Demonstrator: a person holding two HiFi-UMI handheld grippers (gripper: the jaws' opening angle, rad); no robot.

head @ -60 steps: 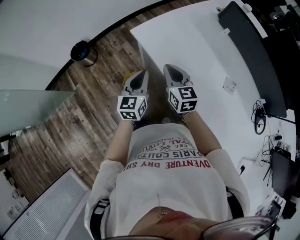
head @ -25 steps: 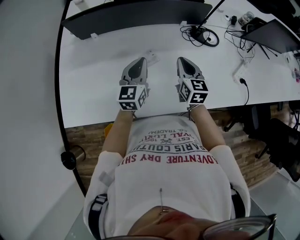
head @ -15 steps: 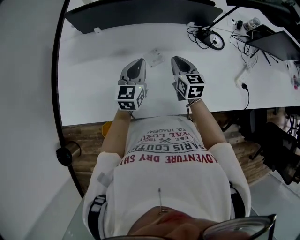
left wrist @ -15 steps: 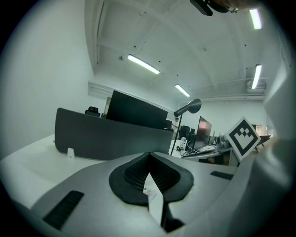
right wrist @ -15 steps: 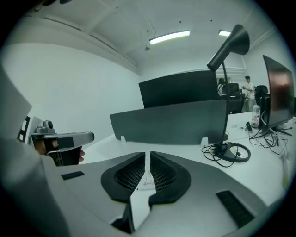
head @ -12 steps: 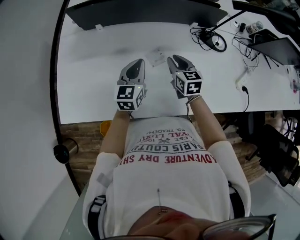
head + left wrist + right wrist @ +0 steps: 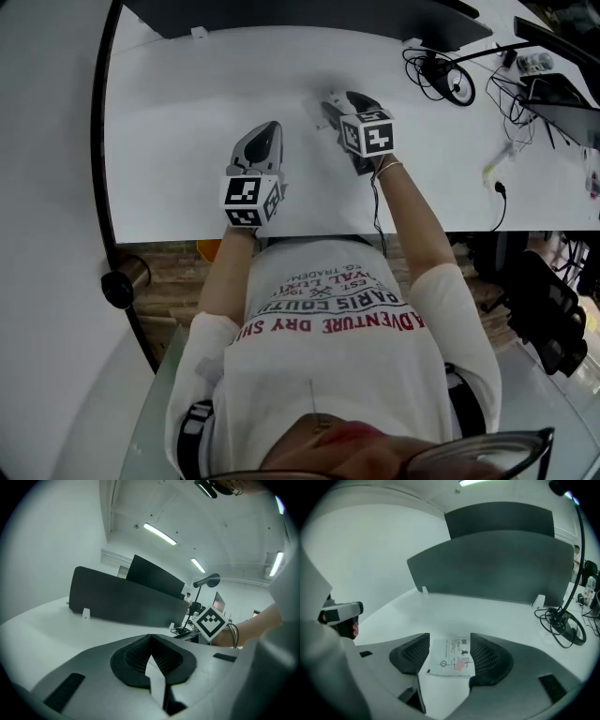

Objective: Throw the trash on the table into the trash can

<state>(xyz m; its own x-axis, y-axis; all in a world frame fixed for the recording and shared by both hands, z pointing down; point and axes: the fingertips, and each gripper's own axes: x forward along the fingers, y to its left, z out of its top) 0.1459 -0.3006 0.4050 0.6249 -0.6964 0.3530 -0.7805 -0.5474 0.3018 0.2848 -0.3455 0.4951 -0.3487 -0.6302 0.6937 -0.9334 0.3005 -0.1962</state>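
Trash slip (image 7: 451, 660) (flat, printed) lies between just-opened right gripper (image 7: 449, 641) jaws; left gripper (image 7: 151, 639) closed.

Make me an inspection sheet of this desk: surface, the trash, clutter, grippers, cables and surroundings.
Surface: white table, flat.
Job's things: paper slip lying on the table; trash can on the floor at the left.
Clutter: small items at far right, too small to tell.
Grippers: right gripper, fingers have just been opening, slip between them, not gripped; left gripper shut, empty.
Cables: coiled bundle and a cord right of the grippers.
Surroundings: dark divider panel behind; wood floor; black chair.
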